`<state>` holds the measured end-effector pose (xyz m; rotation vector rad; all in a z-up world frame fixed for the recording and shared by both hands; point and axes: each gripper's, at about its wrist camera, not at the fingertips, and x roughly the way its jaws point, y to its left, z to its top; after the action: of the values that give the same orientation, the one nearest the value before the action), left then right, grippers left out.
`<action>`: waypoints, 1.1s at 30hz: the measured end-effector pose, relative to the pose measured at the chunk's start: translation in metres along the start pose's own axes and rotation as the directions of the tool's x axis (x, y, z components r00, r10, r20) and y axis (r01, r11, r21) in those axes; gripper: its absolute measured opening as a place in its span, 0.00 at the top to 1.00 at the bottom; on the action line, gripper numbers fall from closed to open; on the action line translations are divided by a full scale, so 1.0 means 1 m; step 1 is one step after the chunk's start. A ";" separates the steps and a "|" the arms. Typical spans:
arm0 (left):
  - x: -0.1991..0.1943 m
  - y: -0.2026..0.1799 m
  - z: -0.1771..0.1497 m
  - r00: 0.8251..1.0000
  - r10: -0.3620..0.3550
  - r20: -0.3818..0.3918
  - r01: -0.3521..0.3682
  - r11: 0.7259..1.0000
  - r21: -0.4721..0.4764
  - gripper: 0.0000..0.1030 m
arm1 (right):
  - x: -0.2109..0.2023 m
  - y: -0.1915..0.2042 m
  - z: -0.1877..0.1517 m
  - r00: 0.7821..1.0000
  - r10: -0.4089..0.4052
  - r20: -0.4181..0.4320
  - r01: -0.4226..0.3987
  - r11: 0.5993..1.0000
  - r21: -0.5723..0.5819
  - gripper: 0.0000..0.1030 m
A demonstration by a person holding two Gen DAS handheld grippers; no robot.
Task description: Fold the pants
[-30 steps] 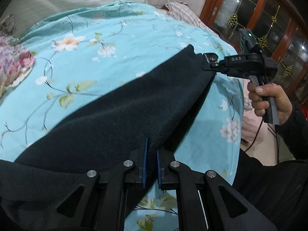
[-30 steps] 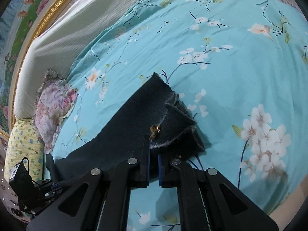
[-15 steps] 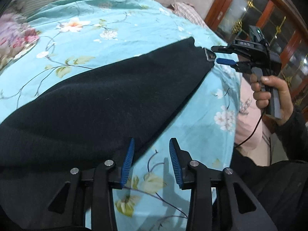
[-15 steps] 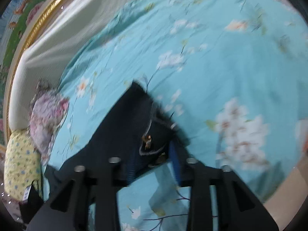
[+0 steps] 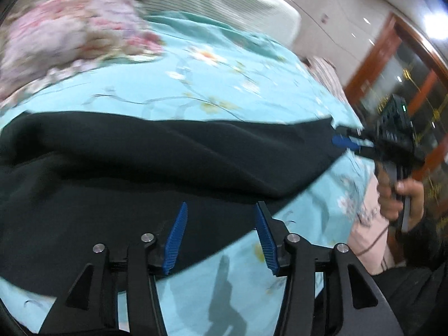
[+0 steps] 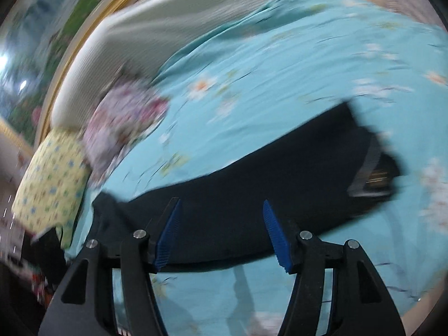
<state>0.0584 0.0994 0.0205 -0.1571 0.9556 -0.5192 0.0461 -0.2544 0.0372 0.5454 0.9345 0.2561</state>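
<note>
Dark pants lie stretched across a turquoise floral bedsheet. My left gripper is open and empty, just above the near edge of the pants. In the right wrist view the pants run from lower left to a folded-over end with a metal fastener at the right. My right gripper is open and empty above the pants. It also shows in the left wrist view, open at the far end of the pants. Both views are blurred.
A pink floral pillow lies at the head of the bed; a yellow patterned pillow lies beside it. A cream headboard with gold trim runs behind. Wooden glass doors stand to the right.
Both grippers have let go of the pants and opened wide. The pants now lie flat on the sheet. Both cameras have swung toward the pillows.
</note>
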 end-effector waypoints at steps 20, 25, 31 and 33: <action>-0.074 0.173 0.062 0.981 0.186 0.059 -0.167 0.956 -0.241 0.27 | 0.130 0.137 -0.027 0.916 0.172 -0.362 -0.273 0.930 -0.247 0.41; -0.059 0.219 0.095 0.986 0.166 -0.005 -0.160 0.945 -0.284 0.24 | 0.153 0.149 -0.021 0.895 0.178 -0.410 -0.297 0.922 -0.248 0.41; -0.010 0.271 0.116 0.972 0.153 -0.176 -0.204 0.924 -0.323 0.24 | 0.170 0.160 -0.021 0.872 0.176 -0.457 -0.321 0.910 -0.264 0.41; 0.006 0.285 0.118 0.971 0.097 -0.217 -0.171 0.921 -0.350 0.24 | 0.175 0.163 -0.021 0.865 0.172 -0.472 -0.328 0.905 -0.271 0.41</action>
<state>0.2573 0.3321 -0.0162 -0.3800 1.2442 -0.2253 0.1335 -0.0352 -0.0044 0.2840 1.2221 0.7965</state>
